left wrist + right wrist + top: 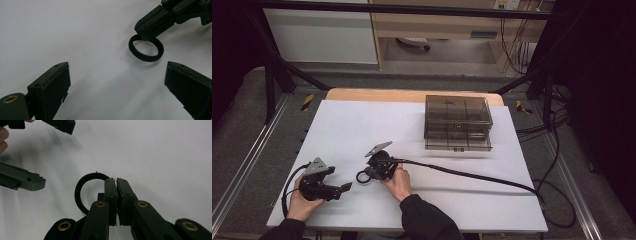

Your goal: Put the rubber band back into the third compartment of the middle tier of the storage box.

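On the white table sheet (362, 125), high view, the right gripper (368, 175) meets a black rubber ring (362, 177). Left gripper view: left gripper (117, 85) jaws gape, empty. Right gripper view: jaws pinched tight on the ring's band.

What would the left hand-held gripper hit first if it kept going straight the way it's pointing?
Probably the black ring, pinched by the right hand-held gripper. It lies ahead of the left hand-held gripper, slightly off-centre, so depth and line are uncertain.

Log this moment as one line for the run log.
right gripper: shut on black ring | left gripper: open, facing ring | table | drawer box: untouched
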{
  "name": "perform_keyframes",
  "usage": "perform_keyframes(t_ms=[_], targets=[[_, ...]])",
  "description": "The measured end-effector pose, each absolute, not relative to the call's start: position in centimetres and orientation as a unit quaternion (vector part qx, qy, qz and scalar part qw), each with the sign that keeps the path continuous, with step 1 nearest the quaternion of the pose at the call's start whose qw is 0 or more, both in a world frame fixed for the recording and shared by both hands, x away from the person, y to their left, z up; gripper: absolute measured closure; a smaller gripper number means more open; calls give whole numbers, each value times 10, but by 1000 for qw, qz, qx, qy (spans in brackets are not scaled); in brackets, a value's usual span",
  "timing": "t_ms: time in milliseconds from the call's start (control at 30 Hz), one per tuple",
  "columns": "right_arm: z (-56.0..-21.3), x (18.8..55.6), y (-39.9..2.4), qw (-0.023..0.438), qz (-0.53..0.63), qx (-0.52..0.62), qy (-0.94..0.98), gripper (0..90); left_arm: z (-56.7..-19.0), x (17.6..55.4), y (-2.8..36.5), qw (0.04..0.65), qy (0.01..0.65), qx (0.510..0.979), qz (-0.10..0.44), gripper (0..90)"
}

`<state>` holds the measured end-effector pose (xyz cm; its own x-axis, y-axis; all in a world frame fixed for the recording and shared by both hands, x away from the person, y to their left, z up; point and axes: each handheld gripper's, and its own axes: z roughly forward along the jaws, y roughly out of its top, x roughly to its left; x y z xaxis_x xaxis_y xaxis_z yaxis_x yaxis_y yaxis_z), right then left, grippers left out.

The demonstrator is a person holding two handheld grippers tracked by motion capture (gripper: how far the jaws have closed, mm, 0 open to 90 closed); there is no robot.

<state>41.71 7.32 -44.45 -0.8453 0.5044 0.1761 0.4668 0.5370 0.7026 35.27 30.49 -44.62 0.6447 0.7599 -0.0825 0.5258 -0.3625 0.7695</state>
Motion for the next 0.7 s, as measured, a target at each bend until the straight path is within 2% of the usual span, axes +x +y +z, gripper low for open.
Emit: perform_keyframes(t_ms=[700], targets=[[-427,411,64,52,381,269,883,876,-446,353,305,404,395,812,146,62]])
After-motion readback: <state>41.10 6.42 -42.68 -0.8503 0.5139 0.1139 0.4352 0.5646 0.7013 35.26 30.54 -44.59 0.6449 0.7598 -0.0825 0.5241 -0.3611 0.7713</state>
